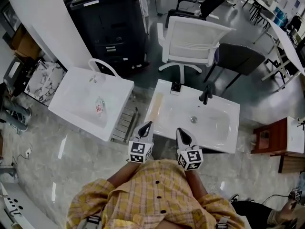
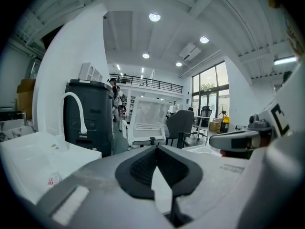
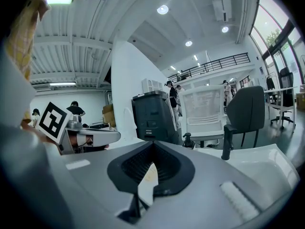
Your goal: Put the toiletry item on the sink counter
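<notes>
Sensibly, the left gripper (image 1: 147,125) and right gripper (image 1: 180,132), both pressed together and empty, should spread before nearing the bottle (image 1: 99,107).

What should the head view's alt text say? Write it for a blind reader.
A person in a yellow plaid shirt holds the left tool and right tool, both shut and empty, at the near edge of a white sink with a black faucet. A small toiletry item lies on a second sink to its left.

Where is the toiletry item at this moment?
The toiletry item lies at the head view's left, in the white sink near its curved tap.
</notes>
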The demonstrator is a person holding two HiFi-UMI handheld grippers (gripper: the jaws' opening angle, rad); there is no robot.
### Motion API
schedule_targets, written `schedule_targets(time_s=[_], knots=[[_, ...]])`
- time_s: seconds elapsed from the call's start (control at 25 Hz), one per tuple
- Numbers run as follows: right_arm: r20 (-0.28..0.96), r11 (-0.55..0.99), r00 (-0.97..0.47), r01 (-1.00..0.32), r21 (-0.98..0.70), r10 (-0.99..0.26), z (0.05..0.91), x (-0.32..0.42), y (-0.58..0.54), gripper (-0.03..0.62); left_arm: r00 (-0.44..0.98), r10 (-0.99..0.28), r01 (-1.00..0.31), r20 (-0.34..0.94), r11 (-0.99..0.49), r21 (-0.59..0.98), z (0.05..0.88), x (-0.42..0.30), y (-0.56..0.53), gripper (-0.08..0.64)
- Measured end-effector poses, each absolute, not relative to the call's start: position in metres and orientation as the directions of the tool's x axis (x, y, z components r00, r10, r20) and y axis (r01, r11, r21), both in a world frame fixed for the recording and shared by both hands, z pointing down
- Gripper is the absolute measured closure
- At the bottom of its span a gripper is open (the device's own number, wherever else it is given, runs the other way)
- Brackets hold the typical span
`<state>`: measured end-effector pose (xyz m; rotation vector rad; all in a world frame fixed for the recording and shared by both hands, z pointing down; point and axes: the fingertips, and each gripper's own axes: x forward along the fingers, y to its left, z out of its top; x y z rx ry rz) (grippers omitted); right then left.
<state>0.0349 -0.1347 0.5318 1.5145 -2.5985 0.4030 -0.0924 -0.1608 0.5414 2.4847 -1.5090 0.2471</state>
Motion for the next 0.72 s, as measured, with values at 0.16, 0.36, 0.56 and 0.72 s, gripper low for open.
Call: schedule_targets(time_s=[0.16, 0.36, 0.56, 0.72], knots=[[0.221, 0.467, -0.496, -0.868, -0.172, -0.84, 0.53, 0.037, -0.137, 0.594, 0.457, -0.855, -0.888, 0.245, -0.453, 0.078, 0.534, -0.089, -0.154, 0.561], [0.22, 0.465, -0.495, -0.867, -0.176, -0.84, 0.529, 0.038, -0.139, 0.594, 0.445, -0.862, -0.894, 0.243, -0.443, 0.068, 0.531, -0.091, -0.151, 0.561], [0.221, 0.462, -0.494, -0.868, -0.18, -0.841, 0.529, 0.043, -0.14, 0.594, 0.437, -0.867, -0.898, 0.239, -0.435, 0.067, 0.531, -0.089, -0.152, 0.561], [0.216, 0.459, -0.492, -0.869, -0.185, -0.844, 0.528, 0.046, -0.143, 0.594, 0.439, -0.868, -0.898, 0.231, -0.436, 0.067, 0.529, -0.086, -0.154, 0.561]])
